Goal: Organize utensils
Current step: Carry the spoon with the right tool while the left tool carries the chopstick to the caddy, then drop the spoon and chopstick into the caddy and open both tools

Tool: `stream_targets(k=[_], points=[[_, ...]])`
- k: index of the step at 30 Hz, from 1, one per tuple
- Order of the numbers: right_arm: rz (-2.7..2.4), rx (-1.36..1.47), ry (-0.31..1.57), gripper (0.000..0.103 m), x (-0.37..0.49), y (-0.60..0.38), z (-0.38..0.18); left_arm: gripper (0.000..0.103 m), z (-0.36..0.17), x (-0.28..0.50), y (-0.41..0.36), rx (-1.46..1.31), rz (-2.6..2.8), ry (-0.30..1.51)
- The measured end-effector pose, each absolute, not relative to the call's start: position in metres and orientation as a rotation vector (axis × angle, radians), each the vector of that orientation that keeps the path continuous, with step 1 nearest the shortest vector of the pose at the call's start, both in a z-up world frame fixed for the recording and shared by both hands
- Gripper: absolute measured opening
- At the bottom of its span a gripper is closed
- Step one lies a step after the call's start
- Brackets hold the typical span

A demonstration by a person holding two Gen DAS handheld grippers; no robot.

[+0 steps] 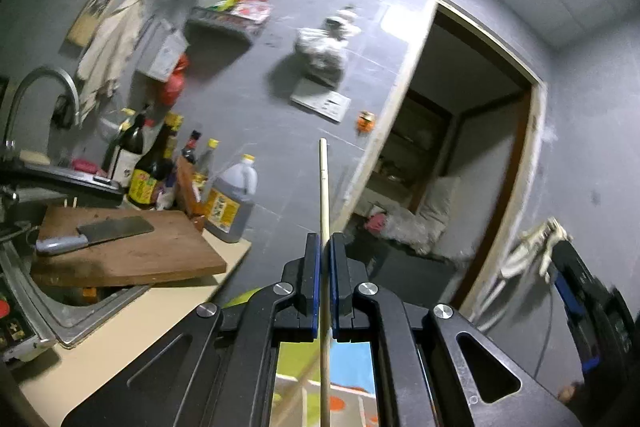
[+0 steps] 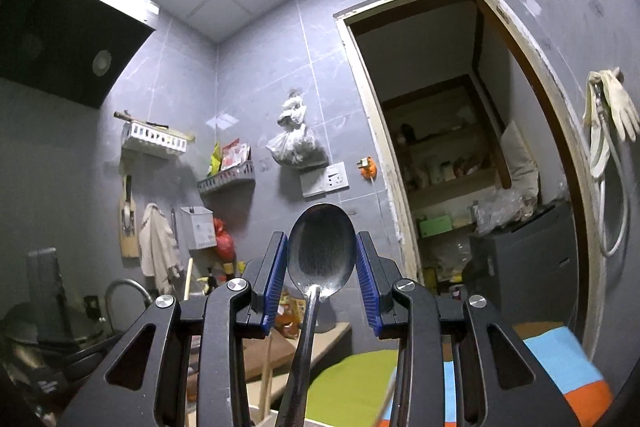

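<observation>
My left gripper [image 1: 325, 241] is shut on a pale wooden chopstick [image 1: 324, 187]. The stick stands upright between the blue pads and its tip reaches well past the fingers in front of the grey tiled wall. In the right wrist view my right gripper [image 2: 322, 239] is shut on a metal spoon [image 2: 322, 247]. The blue pads press on both sides of the spoon's bowl, which points up with its hollow side toward the camera. Its handle runs down between the jaws. At the right edge of the left wrist view part of the right gripper's body shows.
A wooden cutting board [image 1: 132, 247] with a cleaver [image 1: 94, 235] lies over the sink [image 1: 60, 311] at the left. Sauce bottles [image 1: 152, 163] and an oil jug [image 1: 232, 203] stand behind it. An open doorway [image 2: 460, 167] is to the right. A colourful cloth [image 2: 560, 367] lies below.
</observation>
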State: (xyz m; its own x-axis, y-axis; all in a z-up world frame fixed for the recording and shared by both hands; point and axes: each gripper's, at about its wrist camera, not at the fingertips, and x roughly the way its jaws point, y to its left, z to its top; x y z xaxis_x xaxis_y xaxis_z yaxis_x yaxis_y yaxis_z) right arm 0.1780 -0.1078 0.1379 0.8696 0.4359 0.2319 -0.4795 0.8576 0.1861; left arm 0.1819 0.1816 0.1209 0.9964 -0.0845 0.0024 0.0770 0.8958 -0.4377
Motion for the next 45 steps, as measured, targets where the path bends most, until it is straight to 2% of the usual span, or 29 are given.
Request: stream_targets(k=[8, 19, 34, 45], points=[[0.424, 0.26, -0.194, 0.032, 0.192, -0.089, 0.118, 0.003, 0.103, 0.193, 0.185, -0.449, -0.039, -0.001], [0.325, 0.104, -0.208, 0.032, 0.198, -0.06, 0.082, 0.003, 0.079, 0.204, 0.169, -0.343, -0.128, 0.036], [0.309, 0.045, -0.139, 0.033, 0.203, -0.053, 0.061, 0.003, 0.063, 0.204, 0.156, -0.296, -0.2, 0.091], [0.318, 0.057, -0.153, 0.044, 0.199, -0.055, 0.063, 0.004, 0.066, 0.201, 0.156, -0.301, -0.225, 0.086]])
